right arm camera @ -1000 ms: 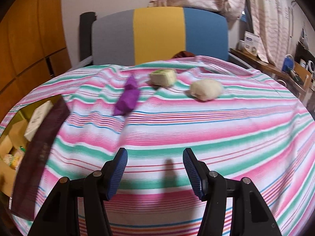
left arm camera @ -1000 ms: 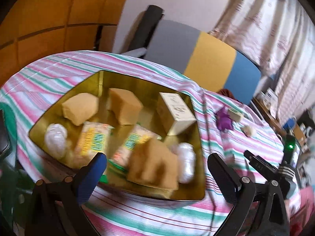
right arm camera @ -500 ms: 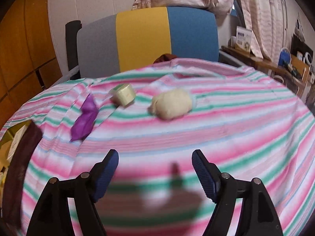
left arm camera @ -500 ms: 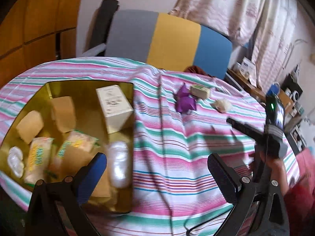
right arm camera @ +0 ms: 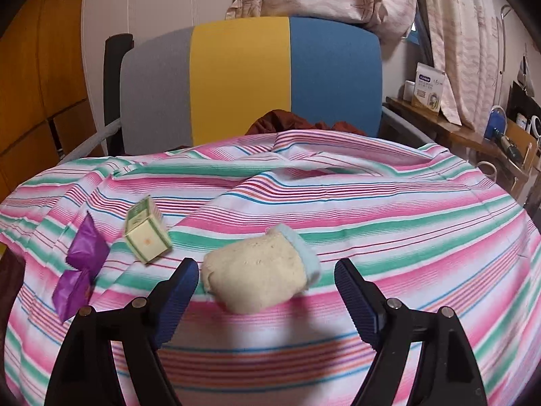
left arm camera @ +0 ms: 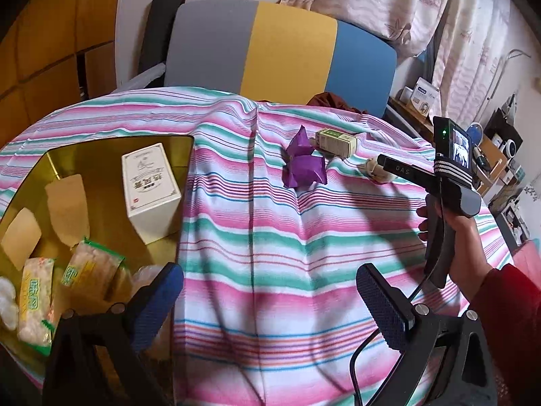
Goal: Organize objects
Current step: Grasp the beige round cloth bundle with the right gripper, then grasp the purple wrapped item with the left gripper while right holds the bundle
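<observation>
A cream rolled sock (right arm camera: 258, 275) lies on the striped cloth between the open fingers of my right gripper (right arm camera: 267, 296), which is empty. To its left lie a small green-and-cream box (right arm camera: 146, 236) and a purple wrapper (right arm camera: 83, 265). In the left wrist view the purple wrapper (left arm camera: 304, 165), the small box (left arm camera: 336, 141) and the sock (left arm camera: 380, 171) lie mid-table, with the right gripper's body (left arm camera: 449, 182) reaching toward the sock. My left gripper (left arm camera: 270, 301) is open and empty above the cloth, beside the gold tray (left arm camera: 101, 155).
The gold tray holds a white box (left arm camera: 150, 189), brown packets (left arm camera: 66, 203), yellow-green snack bags (left arm camera: 91, 277) and white wrapped items. A grey, yellow and blue chair (right arm camera: 250, 81) stands behind the table. A cluttered shelf (right arm camera: 473, 128) is at the right.
My right gripper has moved forward so the sock now lies between its fingers. My left gripper has swung right, away from over the tray toward the cloth.
</observation>
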{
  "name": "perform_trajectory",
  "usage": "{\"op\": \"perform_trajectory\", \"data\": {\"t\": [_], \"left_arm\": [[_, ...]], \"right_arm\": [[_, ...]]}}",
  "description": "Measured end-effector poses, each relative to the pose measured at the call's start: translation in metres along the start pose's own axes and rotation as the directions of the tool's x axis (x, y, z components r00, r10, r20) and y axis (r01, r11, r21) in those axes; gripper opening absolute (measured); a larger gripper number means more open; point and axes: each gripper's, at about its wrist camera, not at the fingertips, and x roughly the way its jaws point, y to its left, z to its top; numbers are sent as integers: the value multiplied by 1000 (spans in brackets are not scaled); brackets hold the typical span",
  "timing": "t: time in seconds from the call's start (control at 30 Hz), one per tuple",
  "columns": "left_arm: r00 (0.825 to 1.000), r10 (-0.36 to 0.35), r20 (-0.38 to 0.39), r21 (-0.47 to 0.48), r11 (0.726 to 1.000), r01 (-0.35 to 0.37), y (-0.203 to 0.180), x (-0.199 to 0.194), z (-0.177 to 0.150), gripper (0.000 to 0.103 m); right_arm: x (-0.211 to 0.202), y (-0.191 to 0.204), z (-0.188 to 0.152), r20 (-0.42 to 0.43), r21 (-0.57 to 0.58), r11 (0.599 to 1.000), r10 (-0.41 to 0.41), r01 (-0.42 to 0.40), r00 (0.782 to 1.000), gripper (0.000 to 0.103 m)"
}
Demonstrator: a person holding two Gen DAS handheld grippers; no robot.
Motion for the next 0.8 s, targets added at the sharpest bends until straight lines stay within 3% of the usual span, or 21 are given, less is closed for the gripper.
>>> {"op": "perform_trajectory", "data": {"t": [0.13, 0.23, 0.33, 0.5, 0.6, 0.8], "left_arm": [[1000, 5, -1, 0, 1000, -5, -5, 10, 11, 103], [1000, 5, -2, -12, 1000, -5, -7, 16, 15, 103], [1000, -4, -12, -35, 999, 4, -9, 23, 18, 103], [1000, 19, -8, -24, 1000, -19, -16, 32, 20, 103], [1000, 21, -12, -49, 999, -22, -19, 41, 29, 103], [998, 47, -46, -87, 995, -51, -27, 77, 55, 103]], "right_arm": [[10, 2, 1, -11, -24, 997, 70, -70, 998, 84], [17, 8, 1, -28, -56, 997, 57, -59, 998, 84], [21, 9, 0, -32, -63, 998, 24, -26, 999, 74], [18, 2, -1, -17, -27, 999, 33, -34, 999, 69], [11, 5, -2, 22, -43, 999, 7, -6, 1000, 59], [-4, 9, -9, 21, -44, 999, 29, -28, 999, 56]]}}
